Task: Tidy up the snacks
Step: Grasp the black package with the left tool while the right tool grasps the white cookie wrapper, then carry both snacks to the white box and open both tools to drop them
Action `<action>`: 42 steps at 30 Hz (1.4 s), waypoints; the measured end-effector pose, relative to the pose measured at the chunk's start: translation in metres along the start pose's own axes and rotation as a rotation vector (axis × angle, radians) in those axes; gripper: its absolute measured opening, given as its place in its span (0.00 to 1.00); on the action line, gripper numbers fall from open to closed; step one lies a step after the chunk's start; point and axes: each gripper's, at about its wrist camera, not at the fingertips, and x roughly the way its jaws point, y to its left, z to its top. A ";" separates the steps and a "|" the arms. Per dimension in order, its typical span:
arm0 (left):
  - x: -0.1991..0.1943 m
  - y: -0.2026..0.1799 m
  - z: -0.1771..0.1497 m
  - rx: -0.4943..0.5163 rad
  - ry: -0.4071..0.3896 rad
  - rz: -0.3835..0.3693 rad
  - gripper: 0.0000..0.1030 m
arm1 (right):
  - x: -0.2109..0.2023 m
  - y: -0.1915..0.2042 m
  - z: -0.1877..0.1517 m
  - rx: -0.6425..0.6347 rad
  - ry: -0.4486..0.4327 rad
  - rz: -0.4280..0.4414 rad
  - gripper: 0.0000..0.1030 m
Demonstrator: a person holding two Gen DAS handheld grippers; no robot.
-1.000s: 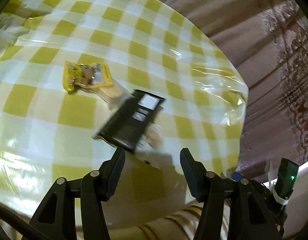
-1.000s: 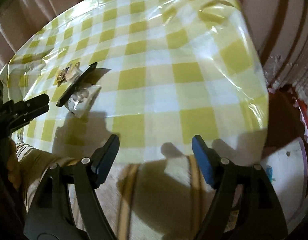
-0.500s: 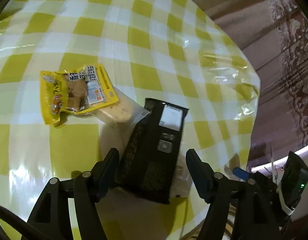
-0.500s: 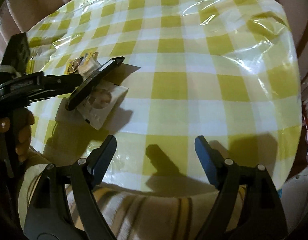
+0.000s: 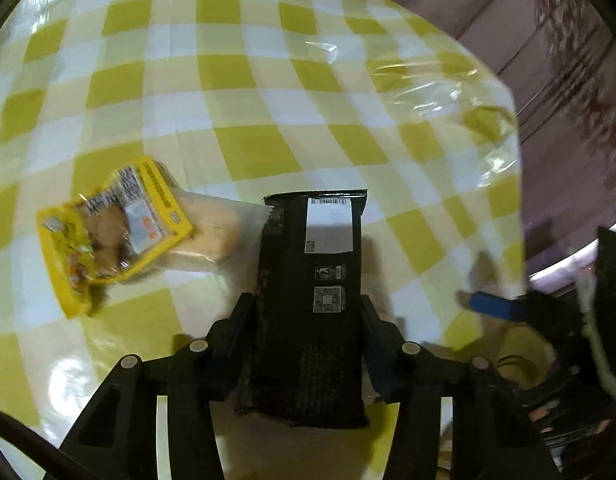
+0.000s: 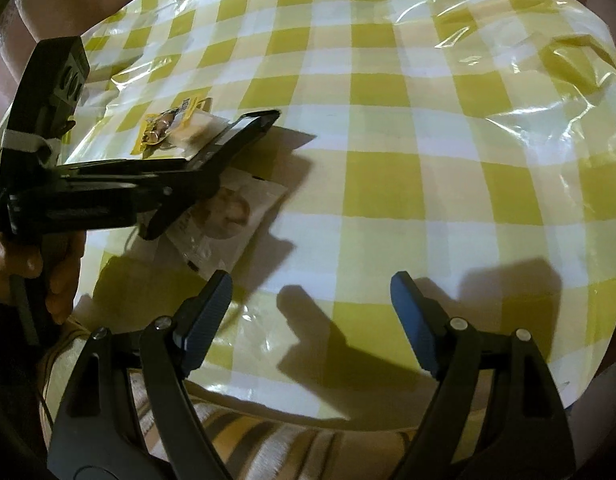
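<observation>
My left gripper (image 5: 306, 312) is shut on a black snack pack (image 5: 312, 304) with a white label, gripping its two long sides and holding it tilted above the table. In the right wrist view the black pack (image 6: 244, 132) sticks out from the left gripper (image 6: 196, 184). A yellow snack pack (image 5: 108, 236) lies on a pale clear-wrapped snack (image 5: 212, 232) to the left. A white snack packet (image 6: 228, 216) lies under the black pack. My right gripper (image 6: 308, 312) is open and empty over the near table edge.
The table has a yellow-and-white checked plastic cloth (image 6: 388, 120), wrinkled at the far right. Brown curtains (image 5: 548, 40) hang beyond the table. A striped cloth (image 6: 268, 448) lies below the near edge.
My left gripper moved forward over the black pack and shut on its sides, lifting it. My right gripper moved closer to the table and stayed open.
</observation>
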 end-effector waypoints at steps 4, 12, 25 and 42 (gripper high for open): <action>-0.004 0.005 -0.004 -0.034 -0.018 -0.056 0.49 | 0.003 0.011 0.005 -0.018 -0.006 -0.005 0.83; -0.043 0.009 -0.014 -0.066 -0.181 -0.063 0.49 | 0.012 0.029 0.015 0.000 0.003 0.020 0.84; -0.074 0.030 -0.028 -0.197 -0.331 -0.035 0.49 | 0.048 0.055 0.040 0.046 0.063 -0.026 0.80; -0.096 0.008 -0.069 -0.283 -0.399 0.011 0.49 | 0.025 0.058 0.023 -0.028 -0.010 -0.049 0.47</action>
